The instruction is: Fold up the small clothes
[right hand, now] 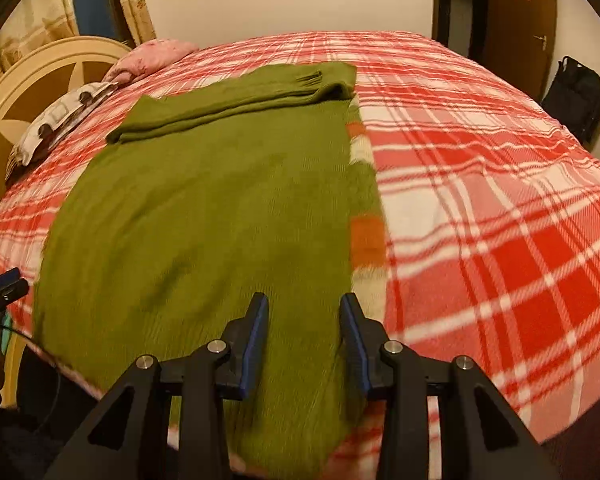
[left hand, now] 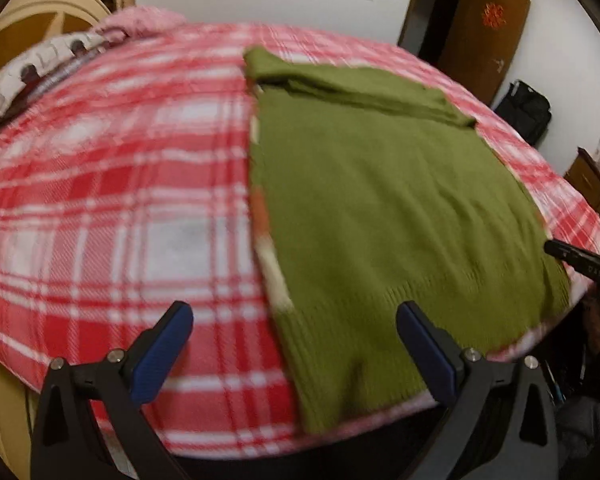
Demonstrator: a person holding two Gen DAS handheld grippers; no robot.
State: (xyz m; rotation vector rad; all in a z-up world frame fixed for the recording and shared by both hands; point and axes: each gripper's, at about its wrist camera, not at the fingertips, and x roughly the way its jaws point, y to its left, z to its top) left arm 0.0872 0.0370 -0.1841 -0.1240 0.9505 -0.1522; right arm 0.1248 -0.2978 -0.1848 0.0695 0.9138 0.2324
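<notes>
A green knit sweater (left hand: 384, 200) lies flat on the red and white plaid bed cover (left hand: 120, 184), with its sleeves folded across the far end and an orange and white striped edge showing along one side. My left gripper (left hand: 294, 318) is open and empty above the sweater's near left hem. In the right wrist view the sweater (right hand: 204, 208) fills the middle left. My right gripper (right hand: 304, 312) is open and empty above the near hem beside the striped edge (right hand: 366, 236). The right gripper's tip shows at the right edge of the left wrist view (left hand: 580, 258).
A cream headboard (right hand: 40, 76), a pink pillow (right hand: 152, 54) and a patterned pillow (right hand: 64, 116) are at the bed's far left. A brown door (left hand: 480, 36) and a black bag (left hand: 524, 110) stand by the wall. The bed's near edge runs just below the grippers.
</notes>
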